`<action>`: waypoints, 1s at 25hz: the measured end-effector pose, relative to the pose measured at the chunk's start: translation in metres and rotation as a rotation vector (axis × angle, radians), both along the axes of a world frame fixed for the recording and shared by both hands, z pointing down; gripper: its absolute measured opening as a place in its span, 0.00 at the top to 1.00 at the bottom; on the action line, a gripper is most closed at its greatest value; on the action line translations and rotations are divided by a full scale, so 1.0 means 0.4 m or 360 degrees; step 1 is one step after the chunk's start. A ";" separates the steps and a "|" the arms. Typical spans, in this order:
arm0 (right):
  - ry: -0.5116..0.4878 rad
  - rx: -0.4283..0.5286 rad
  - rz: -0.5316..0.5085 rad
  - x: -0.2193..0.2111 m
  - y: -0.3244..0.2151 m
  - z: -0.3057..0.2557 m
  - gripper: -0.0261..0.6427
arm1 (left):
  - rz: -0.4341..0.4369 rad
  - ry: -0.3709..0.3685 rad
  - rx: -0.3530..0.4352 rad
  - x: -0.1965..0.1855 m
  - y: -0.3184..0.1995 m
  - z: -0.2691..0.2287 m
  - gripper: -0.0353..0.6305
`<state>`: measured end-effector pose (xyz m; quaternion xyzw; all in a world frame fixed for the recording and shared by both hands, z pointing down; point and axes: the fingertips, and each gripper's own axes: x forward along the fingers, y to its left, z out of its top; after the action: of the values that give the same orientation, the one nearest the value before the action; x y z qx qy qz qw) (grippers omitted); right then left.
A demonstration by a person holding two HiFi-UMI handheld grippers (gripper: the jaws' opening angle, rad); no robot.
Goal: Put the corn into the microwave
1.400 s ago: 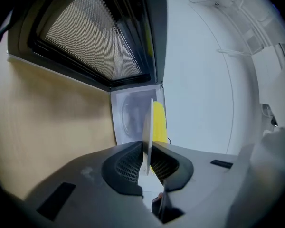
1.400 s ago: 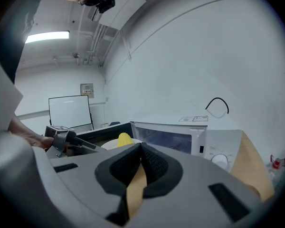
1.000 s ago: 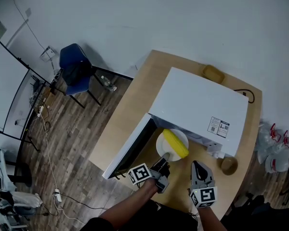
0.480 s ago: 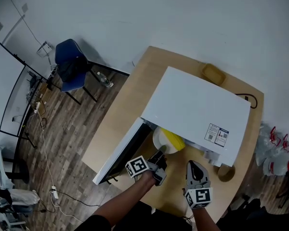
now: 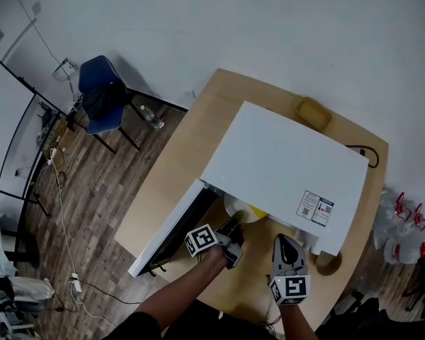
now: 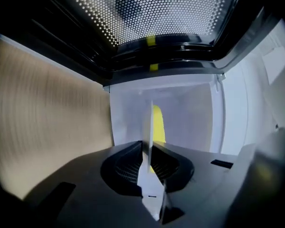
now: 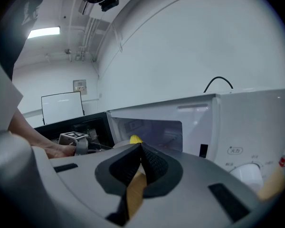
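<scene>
Wooden bench (image 5: 191, 147) carries an open microwave (image 5: 283, 161); left gripper (image 5: 232, 227) pinches the plate (image 5: 236, 207) bearing 1 corn (image 5: 257, 212); right gripper (image 5: 285, 245) pressed together, empty.

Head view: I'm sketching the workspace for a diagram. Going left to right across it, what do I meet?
Blue chair → open microwave door → left gripper, clamped on the white plate rim → right gripper → brown bowl.

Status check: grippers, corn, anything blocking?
Left gripper shut on plate rim; right gripper shut, empty. Corn on plate, partway into microwave. Door open, nothing blocking.
</scene>
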<state>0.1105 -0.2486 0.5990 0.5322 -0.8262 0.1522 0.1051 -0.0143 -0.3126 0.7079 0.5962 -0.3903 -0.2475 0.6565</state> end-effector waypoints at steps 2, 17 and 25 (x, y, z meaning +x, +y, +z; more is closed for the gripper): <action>0.0004 0.0001 0.0002 0.002 -0.005 0.002 0.87 | 0.0006 -0.0009 -0.0007 0.005 -0.012 0.012 0.90; -0.0010 -0.0047 -0.0005 -0.012 0.044 0.015 0.87 | -0.0019 0.0047 -0.0043 0.036 -0.080 0.068 0.90; -0.0010 -0.0031 -0.0016 -0.021 0.060 0.013 0.87 | -0.0012 0.0035 -0.0070 0.046 -0.118 0.076 0.90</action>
<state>0.1020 -0.2246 0.6041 0.5266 -0.8276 0.1613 0.1083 0.0042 -0.3597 0.7384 0.5773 -0.3906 -0.2479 0.6728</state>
